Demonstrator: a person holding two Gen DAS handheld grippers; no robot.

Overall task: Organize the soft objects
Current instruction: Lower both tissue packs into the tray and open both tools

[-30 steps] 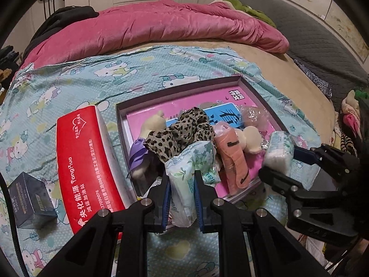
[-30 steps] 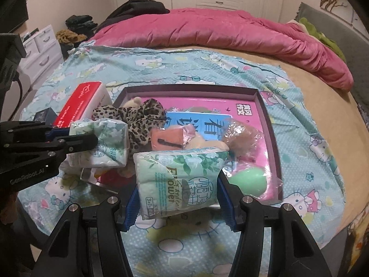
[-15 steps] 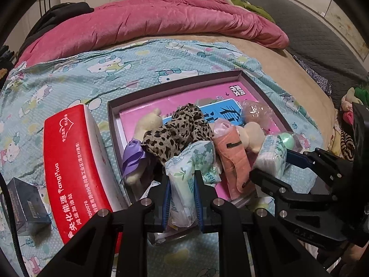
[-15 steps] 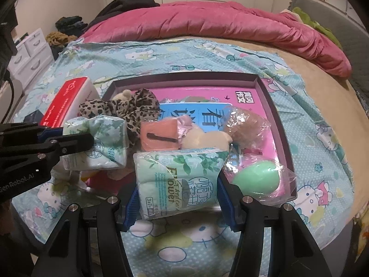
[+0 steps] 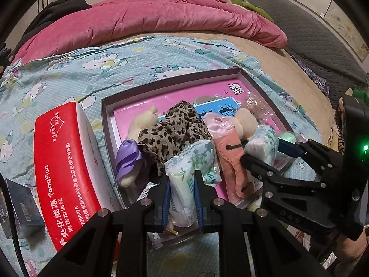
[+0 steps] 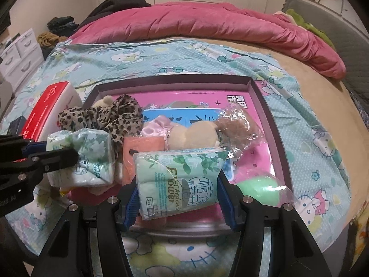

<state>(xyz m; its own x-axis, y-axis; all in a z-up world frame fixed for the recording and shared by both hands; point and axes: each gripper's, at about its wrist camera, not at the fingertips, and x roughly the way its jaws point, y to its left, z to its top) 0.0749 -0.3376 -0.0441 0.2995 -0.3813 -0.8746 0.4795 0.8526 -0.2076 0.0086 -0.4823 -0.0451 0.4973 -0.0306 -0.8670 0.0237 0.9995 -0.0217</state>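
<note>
My left gripper (image 5: 182,196) is shut on a green-and-white tissue pack (image 5: 184,180), held over the near edge of the grey tray (image 5: 161,85); it also shows in the right wrist view (image 6: 83,159). My right gripper (image 6: 178,194) is shut on a second tissue pack (image 6: 177,180), also over the tray's near edge. In the tray lie a leopard-print scarf (image 6: 110,115), a peach pouch (image 5: 230,157), cream plush toys (image 6: 198,136), a bagged brown plush (image 6: 237,124) and a bagged green egg-shaped ball (image 6: 258,184).
A red and white tissue box (image 5: 64,166) lies left of the tray on the Hello Kitty sheet (image 6: 161,55). A small dark box (image 5: 20,205) sits at far left. A pink quilt (image 6: 207,23) is piled across the back of the bed.
Both grippers, each still holding its tissue pack, have moved forward and lower over the tray's near edge. The two packs stand closer together.
</note>
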